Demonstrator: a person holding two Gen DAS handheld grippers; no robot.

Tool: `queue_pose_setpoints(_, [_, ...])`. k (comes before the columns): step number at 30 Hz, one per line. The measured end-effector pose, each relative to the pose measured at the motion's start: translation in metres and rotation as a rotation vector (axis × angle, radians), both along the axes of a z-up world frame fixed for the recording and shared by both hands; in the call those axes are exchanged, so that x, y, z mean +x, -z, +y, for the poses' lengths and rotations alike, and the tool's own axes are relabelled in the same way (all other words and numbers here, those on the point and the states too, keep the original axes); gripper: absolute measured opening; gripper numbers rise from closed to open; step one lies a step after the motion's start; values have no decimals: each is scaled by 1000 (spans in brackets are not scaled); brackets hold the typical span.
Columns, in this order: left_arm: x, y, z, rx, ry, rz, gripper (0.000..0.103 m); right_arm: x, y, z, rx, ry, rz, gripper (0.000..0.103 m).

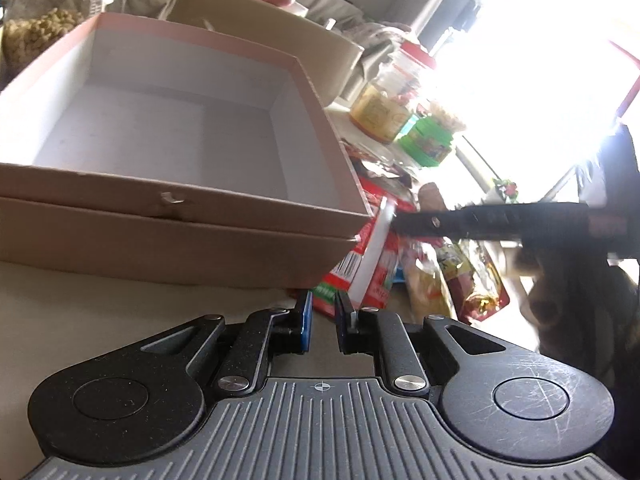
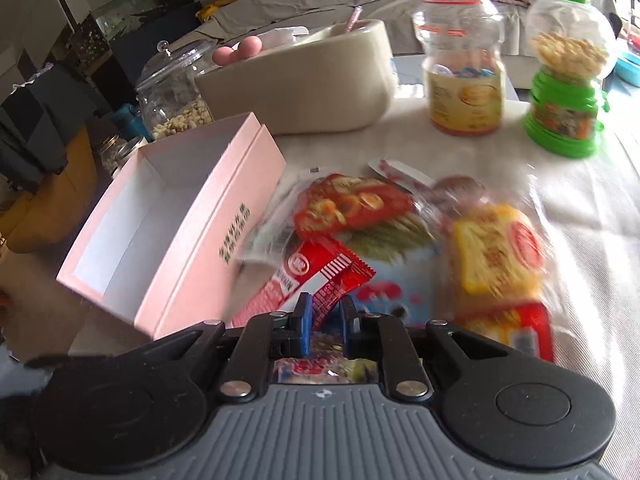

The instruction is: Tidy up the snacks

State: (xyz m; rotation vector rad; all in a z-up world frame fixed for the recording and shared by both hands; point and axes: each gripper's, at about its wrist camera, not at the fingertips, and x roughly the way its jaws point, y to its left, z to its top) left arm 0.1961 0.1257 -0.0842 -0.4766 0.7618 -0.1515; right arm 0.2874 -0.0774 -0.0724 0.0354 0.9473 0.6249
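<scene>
An open pink box [image 1: 180,128] with a white inside stands on the table; it also shows in the right wrist view [image 2: 192,232], at the left. A pile of snack packets [image 2: 400,240] lies to its right. My right gripper [image 2: 324,316] is shut on a red snack packet [image 2: 316,276] and holds it beside the box wall. My left gripper [image 1: 322,320] sits low in front of the box's near wall, its jaws a narrow gap apart with nothing between them. The right gripper shows in the left wrist view [image 1: 394,220] as a dark bar above the packets [image 1: 440,276].
A beige tub [image 2: 312,80] stands behind the box. A glass jar of puffed snacks [image 2: 176,92] is at the far left. A red-lidded jar [image 2: 460,64] and a green-based jar [image 2: 568,80] stand at the far right. A sofa lies beyond the table.
</scene>
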Motion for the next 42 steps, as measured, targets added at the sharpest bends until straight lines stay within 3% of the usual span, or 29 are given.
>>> queue_pose_setpoints(7, [14,5,-30,5,47,6,15,-15,-4,-32,-21,55,-50,14])
queue_pose_setpoints(13, [20,-2,-55,-24,164,-15,15,-23,-9,-57,-21,95,-95,15])
queue_pose_setpoints(15, [17,-12,-61,24,165,-64,15,-29,-11,-64,-32,111,-125,24])
queue_pose_setpoints(18, [24,-24,-69,116,145,-115,15,-43,-15,-69,-58,130,-181,51])
queue_pose_setpoints(19, [30,-27,-71,138,142,-126,15,-49,-16,-70,-57,125,-192,65])
queue_pose_setpoints(20, [39,-29,-74,158,139,-131,15,-57,-16,-69,-50,114,-199,70])
queue_pose_setpoints(25, [69,-38,-82,202,132,-142,15,-90,-2,-52,-60,7,-206,71])
queue_pose_setpoints(29, [84,-33,-88,221,136,-105,15,-104,5,-49,-116,-16,-283,77])
queue_pose_setpoints(34, [89,-21,-94,253,150,-72,16,-102,7,-72,-203,107,-338,78])
queue_pose_setpoints(36, [88,-18,-98,256,171,-82,16,-97,14,-86,-237,177,-310,78])
queue_pose_setpoints(39, [82,-16,-104,267,242,-88,16,-93,17,-111,-127,227,-224,78])
queue_pose_setpoints(42, [67,-16,-111,289,302,-84,16,-95,18,-122,-75,268,-207,80])
